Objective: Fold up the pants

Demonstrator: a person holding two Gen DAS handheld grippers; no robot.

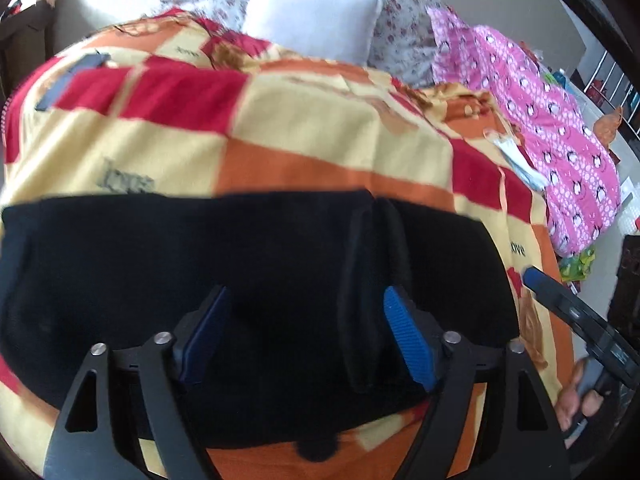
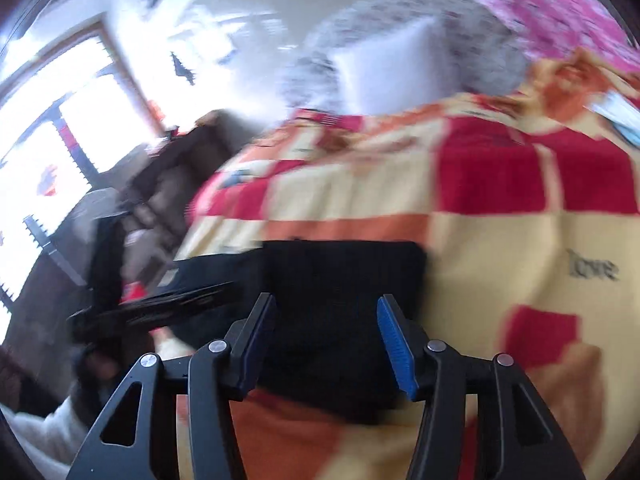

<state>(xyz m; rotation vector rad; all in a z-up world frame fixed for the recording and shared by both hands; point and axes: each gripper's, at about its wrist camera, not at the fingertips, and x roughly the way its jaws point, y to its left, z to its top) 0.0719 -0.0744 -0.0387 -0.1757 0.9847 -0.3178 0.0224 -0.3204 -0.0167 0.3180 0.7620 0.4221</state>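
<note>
Black pants (image 1: 256, 280) lie folded into a wide band across a red, orange and cream checked blanket (image 1: 280, 136) on a bed. My left gripper (image 1: 306, 300) is open and empty, its blue pads just above the pants. A raised fold runs up the cloth near its right pad. My right gripper (image 1: 532, 276) shows at the pants' right end in the left wrist view. In the right wrist view the pants (image 2: 344, 280) lie under my open, empty right gripper (image 2: 326, 308), and the left gripper (image 2: 160, 304) reaches in from the left, blurred.
A white pillow (image 1: 316, 24) and a floral cover (image 1: 404, 36) lie at the head of the bed. A pink patterned cloth (image 1: 552, 132) lies along the right side. A dark chair (image 2: 168, 176) and bright windows (image 2: 60, 128) stand to the left of the bed.
</note>
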